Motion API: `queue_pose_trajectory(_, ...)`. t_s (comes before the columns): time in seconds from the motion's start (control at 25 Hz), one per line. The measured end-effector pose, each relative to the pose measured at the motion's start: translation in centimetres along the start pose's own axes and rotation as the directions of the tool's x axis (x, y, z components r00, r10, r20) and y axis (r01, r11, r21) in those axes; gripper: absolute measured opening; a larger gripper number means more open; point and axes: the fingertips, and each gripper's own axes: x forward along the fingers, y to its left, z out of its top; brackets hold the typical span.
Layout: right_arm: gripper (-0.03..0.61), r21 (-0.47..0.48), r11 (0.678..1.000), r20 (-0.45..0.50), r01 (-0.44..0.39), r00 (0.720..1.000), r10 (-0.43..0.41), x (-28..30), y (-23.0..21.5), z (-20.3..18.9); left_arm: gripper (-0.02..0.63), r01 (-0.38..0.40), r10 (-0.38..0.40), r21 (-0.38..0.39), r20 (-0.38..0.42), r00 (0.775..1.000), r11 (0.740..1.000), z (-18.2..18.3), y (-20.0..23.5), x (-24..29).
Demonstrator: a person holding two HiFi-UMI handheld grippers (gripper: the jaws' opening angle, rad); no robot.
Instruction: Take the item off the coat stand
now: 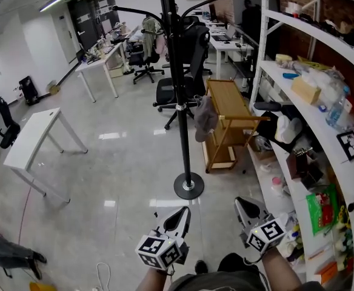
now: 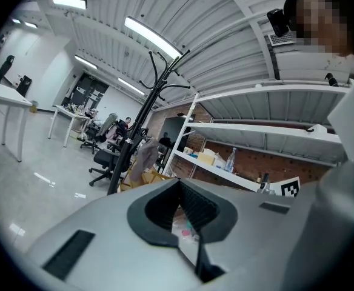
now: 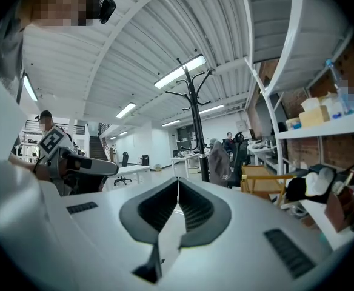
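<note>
A black coat stand [image 1: 180, 102] rises from a round base on the shiny floor ahead of me. A grey cloth item [image 1: 205, 115] hangs from a low hook on its right side. Both grippers are held low, short of the stand's base. My left gripper [image 1: 183, 214] has its jaws together with nothing between them, and so does my right gripper [image 1: 245, 206]. In the left gripper view the left gripper [image 2: 179, 182] points towards the stand [image 2: 131, 144] and the cloth [image 2: 145, 156]. Over the right gripper [image 3: 177, 179] in its own view, the cloth [image 3: 218, 162] hangs beside the pole [image 3: 196, 126].
A white shelving unit [image 1: 298, 96] crowded with boxes and bottles runs along the right. A wooden trolley [image 1: 225, 111] stands just right of the stand, with office chairs [image 1: 186, 59] behind. A white table [image 1: 34, 135] is on the left.
</note>
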Motion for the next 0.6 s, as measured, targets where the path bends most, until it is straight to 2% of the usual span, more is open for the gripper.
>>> queue_pose_trajectory(0.28,0.009,0.022,1.000,0.009,0.001,1.000,-0.001,2.0,-2.3,-0.4,0.008,-0.021,0.020,0.031,0.013,1.000,0.999,0.7,1.2,2.2)
queue_pose_trajectory(0.6,0.009,0.042,0.999,0.052,-0.016,0.999,0.014,7.8,-6.8,1.6,0.008,-0.074,0.072,0.052,0.034,0.997,0.996,2.7,3.7,6.0)
